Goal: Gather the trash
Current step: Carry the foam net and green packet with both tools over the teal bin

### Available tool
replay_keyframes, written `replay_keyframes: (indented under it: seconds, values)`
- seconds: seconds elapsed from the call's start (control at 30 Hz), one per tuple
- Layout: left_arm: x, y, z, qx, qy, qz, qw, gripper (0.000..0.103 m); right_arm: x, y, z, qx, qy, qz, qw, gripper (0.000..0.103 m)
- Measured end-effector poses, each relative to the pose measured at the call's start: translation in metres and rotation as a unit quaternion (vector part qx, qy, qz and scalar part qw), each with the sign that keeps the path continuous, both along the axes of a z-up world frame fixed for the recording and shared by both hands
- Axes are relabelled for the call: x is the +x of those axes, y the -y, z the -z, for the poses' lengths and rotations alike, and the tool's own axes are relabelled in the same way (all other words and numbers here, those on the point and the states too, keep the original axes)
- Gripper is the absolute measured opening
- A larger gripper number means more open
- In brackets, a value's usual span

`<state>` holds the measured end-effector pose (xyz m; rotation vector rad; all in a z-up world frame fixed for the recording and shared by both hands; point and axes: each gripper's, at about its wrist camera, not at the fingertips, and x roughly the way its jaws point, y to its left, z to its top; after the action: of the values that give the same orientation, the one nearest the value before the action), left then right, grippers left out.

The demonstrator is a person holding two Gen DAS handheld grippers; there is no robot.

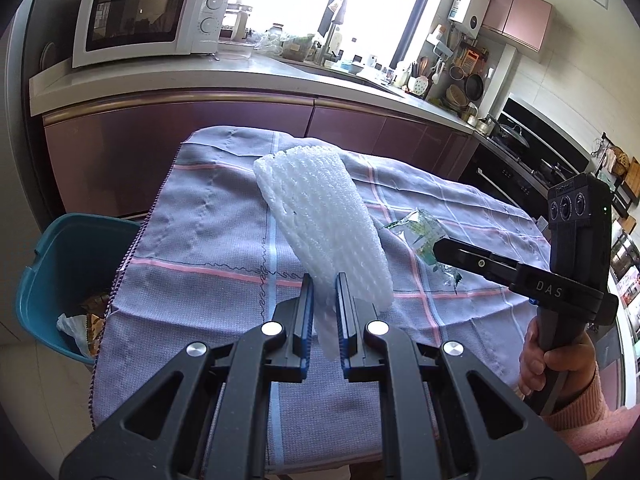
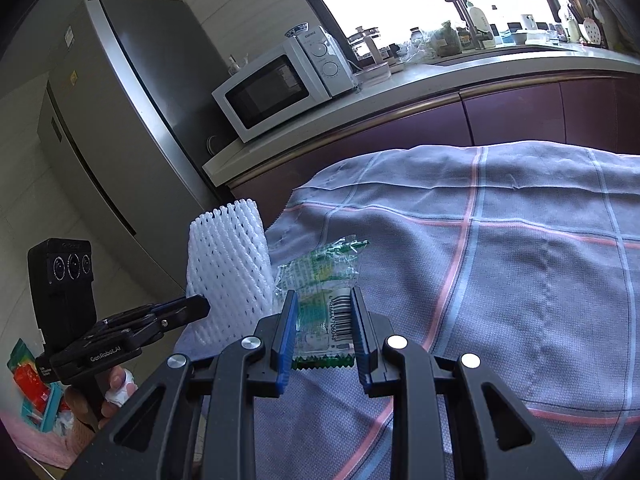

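Desk, cloth-covered: far and right stretches lie bare, free for a pass. Left edge: open teal bin sits below it, mouth unobstructed, some trash already inside. Between grippers: white foam net stands up from the left gripper, close beside the green wrapper in the right gripper; gap there is narrow. Beyond the desk: cabinet fronts and fridge close off the far side.

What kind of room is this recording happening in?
A home kitchen, most likely: a microwave sits on the counter, a stove stands further along, and a refrigerator stands beside the counter.
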<state>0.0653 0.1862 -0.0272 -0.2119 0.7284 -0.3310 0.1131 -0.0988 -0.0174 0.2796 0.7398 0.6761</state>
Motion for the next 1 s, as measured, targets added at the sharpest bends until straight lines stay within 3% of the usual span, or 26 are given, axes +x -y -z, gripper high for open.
replay_keyframes:
  seconds: [1.0]
  values:
    - [-0.030, -0.059, -0.016, -0.007, 0.015, -0.066, 0.9977, 0.011, 0.005, -0.070, -0.009, -0.007, 0.006, -0.066, 0.998, 0.024]
